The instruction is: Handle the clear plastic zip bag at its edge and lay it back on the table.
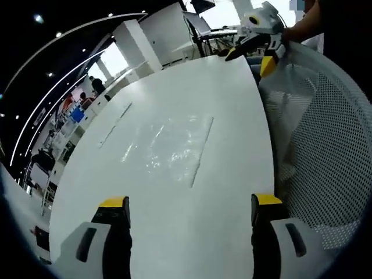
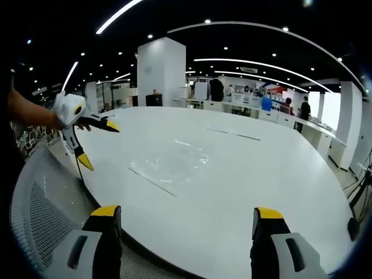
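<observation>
- Left gripper view: the bag [image 1: 174,148] lies flat on the white desk [image 1: 192,226], at about 12 o'clock from the left gripper [image 1: 190,212], well ahead of its tips.
- The left jaws stand wide apart with nothing between them.
- The right gripper [image 1: 251,53] shows at 1 o'clock past the desk's far edge, held by a hand [image 1: 293,29]; its yellow tips are spread and hold nothing.
- Right gripper view: the right gripper [image 2: 189,224] hangs above the mesh chair [image 2: 40,203] near the desk's rim, with the bag at 11 o'clock and clear of it.
- The left gripper [image 2: 96,142] appears at 9 o'clock, off the desk, with its tips splayed.
- Judgement: the bag is not yet gripped; the step in hand is the approach.
- To do it well, aim for the stiff zip strip [image 1: 201,152] along one side, come in low and flat to the desk, and pinch only the edge so the thin film does not crumple or slide away.
</observation>
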`<control>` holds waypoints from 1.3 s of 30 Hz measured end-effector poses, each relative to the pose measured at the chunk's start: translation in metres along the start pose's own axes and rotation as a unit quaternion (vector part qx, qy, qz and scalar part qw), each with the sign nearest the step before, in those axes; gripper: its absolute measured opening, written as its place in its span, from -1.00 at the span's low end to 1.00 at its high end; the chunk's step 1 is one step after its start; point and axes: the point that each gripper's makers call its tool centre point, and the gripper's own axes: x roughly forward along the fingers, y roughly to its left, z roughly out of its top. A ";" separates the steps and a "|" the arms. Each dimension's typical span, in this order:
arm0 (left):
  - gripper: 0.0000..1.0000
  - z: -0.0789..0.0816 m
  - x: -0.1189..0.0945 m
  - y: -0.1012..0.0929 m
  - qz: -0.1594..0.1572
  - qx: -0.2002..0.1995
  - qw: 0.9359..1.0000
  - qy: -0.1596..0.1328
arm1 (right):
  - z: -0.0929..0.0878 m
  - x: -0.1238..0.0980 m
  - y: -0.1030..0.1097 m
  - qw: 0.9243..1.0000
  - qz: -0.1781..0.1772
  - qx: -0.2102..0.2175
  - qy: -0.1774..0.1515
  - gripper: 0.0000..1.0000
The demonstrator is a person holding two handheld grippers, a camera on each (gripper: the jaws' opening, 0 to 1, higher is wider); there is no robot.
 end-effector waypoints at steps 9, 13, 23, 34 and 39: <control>0.66 0.001 0.008 0.006 -0.023 0.051 0.998 0.012 | -0.001 0.001 -0.004 1.000 -0.003 0.001 -0.001 0.86; 0.51 0.003 0.011 0.004 -0.041 0.076 0.996 0.015 | -0.002 0.001 -0.003 1.000 -0.001 0.001 0.002 0.85; 0.53 0.005 0.019 0.009 -0.066 0.125 0.990 0.017 | -0.003 0.001 -0.004 1.000 -0.005 -0.001 0.006 0.84; 0.46 0.013 0.027 0.009 -0.110 0.194 0.975 0.012 | -0.006 0.001 -0.005 1.000 -0.008 -0.005 0.015 0.84; 0.44 0.012 0.028 0.011 -0.127 0.209 0.970 0.008 | -0.006 0.001 -0.004 1.000 -0.005 -0.005 0.018 0.84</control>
